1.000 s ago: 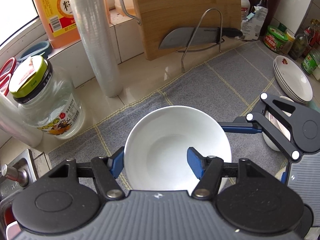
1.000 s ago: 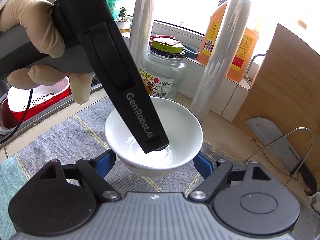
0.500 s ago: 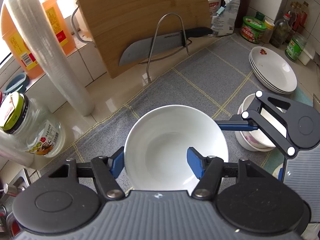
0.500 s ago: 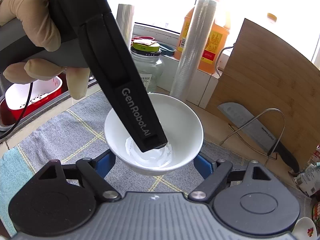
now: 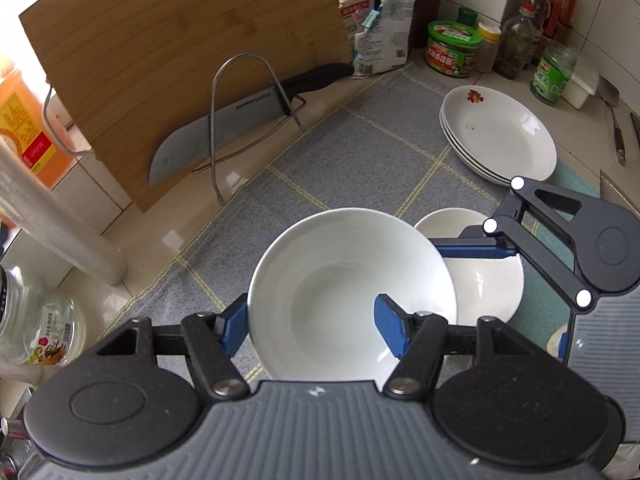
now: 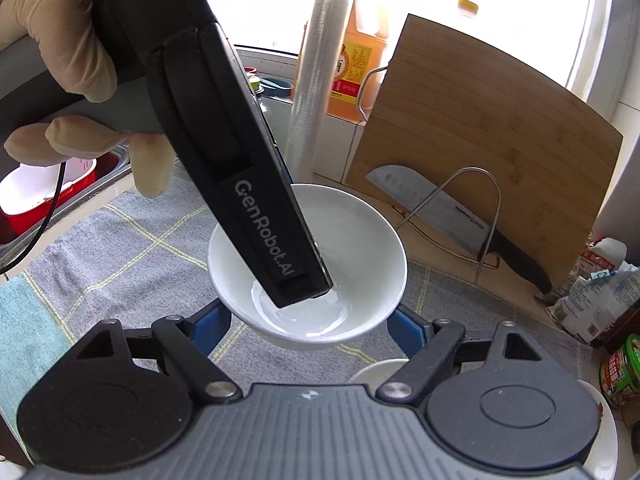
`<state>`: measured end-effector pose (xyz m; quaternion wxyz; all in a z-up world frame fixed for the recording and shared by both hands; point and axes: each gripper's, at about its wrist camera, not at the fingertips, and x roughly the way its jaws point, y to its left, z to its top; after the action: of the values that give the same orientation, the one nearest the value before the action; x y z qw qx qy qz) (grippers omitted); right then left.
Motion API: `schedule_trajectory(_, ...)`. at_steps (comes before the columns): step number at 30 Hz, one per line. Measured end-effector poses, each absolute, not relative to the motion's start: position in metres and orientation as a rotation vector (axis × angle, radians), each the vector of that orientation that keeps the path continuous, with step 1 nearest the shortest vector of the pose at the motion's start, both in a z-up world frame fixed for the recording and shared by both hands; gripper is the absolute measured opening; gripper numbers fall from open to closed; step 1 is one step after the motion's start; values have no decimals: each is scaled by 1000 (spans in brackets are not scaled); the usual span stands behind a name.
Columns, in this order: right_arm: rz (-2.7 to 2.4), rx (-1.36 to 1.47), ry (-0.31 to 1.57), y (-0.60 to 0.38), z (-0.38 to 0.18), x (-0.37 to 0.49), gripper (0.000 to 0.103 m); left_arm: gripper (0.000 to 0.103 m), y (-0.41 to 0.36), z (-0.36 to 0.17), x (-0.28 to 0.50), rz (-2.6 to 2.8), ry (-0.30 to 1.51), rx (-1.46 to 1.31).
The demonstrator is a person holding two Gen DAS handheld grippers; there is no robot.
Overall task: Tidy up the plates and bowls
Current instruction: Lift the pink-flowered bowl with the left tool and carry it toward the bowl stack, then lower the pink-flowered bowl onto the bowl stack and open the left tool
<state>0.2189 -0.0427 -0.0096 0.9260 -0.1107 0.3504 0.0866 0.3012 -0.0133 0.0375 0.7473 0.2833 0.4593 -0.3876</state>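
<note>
Bowl (image 5: 352,288): white, held above the grey mat (image 5: 360,152), beside a second bowl (image 5: 486,284).
Left claw (image 5: 316,326): pinched on the bowl's near wall, one pad inside, one outside.
Plates (image 5: 500,132): stacked on the tabletop, further right.
Right view, bowl (image 6: 308,264): left claw's finger reaches into it.
Right claw (image 6: 308,326): jaws apart below the bowl, grip uncertain.

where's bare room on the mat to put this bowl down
The grey mat is bare between the knife rack and the stack of plates, and nearer, left of the held bowl. The back right corner is crowded with jars and bottles. Another bowl sits to the right, beside the right gripper.
</note>
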Motion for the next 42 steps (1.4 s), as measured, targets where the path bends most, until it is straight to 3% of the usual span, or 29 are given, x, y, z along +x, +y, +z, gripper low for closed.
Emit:
schedule_trajectory(16,44,-156,756,-95,-11,183,88,64,-81,30,276,-983,987,693)
schedule_trajectory(42,32,-50,845,-112,-32,173,88,65,-104,-2,263,-1019,1057,747)
